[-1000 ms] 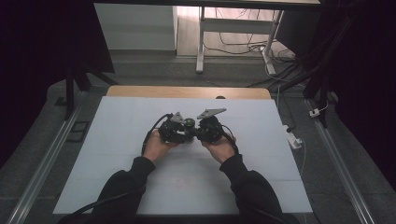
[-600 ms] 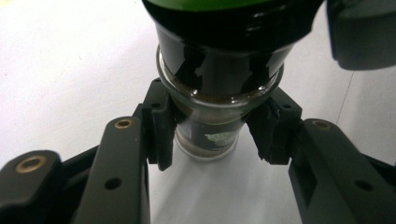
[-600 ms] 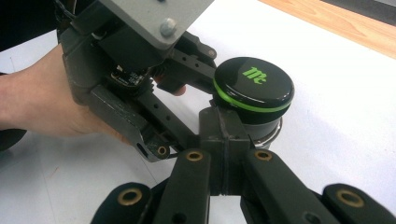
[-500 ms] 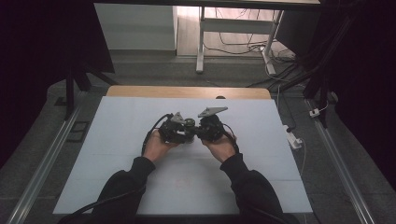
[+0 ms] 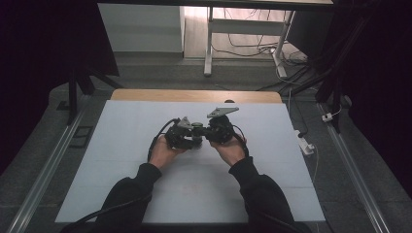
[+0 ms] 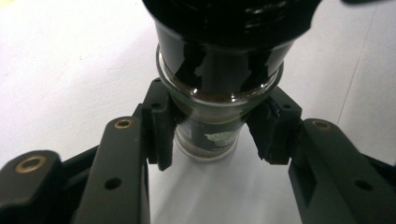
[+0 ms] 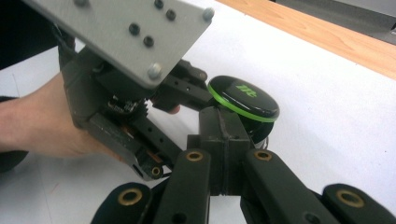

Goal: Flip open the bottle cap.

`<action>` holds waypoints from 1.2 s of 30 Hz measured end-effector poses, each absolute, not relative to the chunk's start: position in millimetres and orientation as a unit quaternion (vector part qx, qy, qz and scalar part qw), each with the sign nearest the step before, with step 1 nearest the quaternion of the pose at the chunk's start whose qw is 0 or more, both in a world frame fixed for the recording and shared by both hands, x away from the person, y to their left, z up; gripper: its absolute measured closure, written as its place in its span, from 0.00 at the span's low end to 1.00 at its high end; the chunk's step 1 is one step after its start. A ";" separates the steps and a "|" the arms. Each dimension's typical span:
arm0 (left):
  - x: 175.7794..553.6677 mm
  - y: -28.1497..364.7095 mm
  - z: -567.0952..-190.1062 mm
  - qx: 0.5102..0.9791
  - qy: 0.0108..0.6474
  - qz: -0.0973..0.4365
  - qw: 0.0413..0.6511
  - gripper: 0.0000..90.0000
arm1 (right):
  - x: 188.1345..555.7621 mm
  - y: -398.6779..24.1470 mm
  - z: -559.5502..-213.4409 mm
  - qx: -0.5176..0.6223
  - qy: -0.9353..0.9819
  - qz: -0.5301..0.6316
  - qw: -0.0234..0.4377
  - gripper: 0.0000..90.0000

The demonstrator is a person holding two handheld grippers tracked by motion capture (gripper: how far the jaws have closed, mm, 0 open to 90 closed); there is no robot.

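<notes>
A small glass jar (image 6: 219,84) with dark contents and a black lid ringed in green (image 7: 243,98) is held just above the white table (image 5: 145,184), at its middle. My left gripper (image 6: 215,135) is shut on the jar's glass body below the lid, one pad on each side. The right gripper (image 7: 219,135) faces it from the other side with its jaws pressed together, their tips right against the side of the lid. In the high view the left gripper (image 5: 190,137) and the right gripper (image 5: 208,132) meet tip to tip around the jar (image 5: 197,129).
The white table top has a wooden strip (image 5: 194,95) along its far edge. Metal rails (image 5: 43,170) run along both sides. A white power strip (image 5: 306,145) lies on the floor at the right. Table legs and cables (image 5: 243,48) stand beyond the far edge.
</notes>
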State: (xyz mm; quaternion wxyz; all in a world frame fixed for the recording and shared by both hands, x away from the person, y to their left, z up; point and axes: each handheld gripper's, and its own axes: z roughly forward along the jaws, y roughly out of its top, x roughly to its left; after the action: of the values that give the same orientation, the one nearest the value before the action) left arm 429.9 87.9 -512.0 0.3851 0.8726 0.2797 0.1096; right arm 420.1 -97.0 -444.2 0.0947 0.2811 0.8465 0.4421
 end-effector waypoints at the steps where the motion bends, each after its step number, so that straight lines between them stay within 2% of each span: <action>1: 429.9 87.9 -512.1 0.873 0.280 0.110 0.385 0.60 | 420.6 -97.2 -443.4 0.284 0.845 0.443 0.093 0.99; 36: 430.1 88.9 -513.4 0.870 0.279 0.110 0.391 0.60 | 446.4 -98.1 -442.5 0.311 0.830 0.449 0.112 0.99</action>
State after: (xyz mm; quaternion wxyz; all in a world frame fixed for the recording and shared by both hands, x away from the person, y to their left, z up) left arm 430.1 88.9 -513.4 0.3905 0.8705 0.2787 0.1099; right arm 446.4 -98.1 -442.5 0.1116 0.3110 0.8300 0.4493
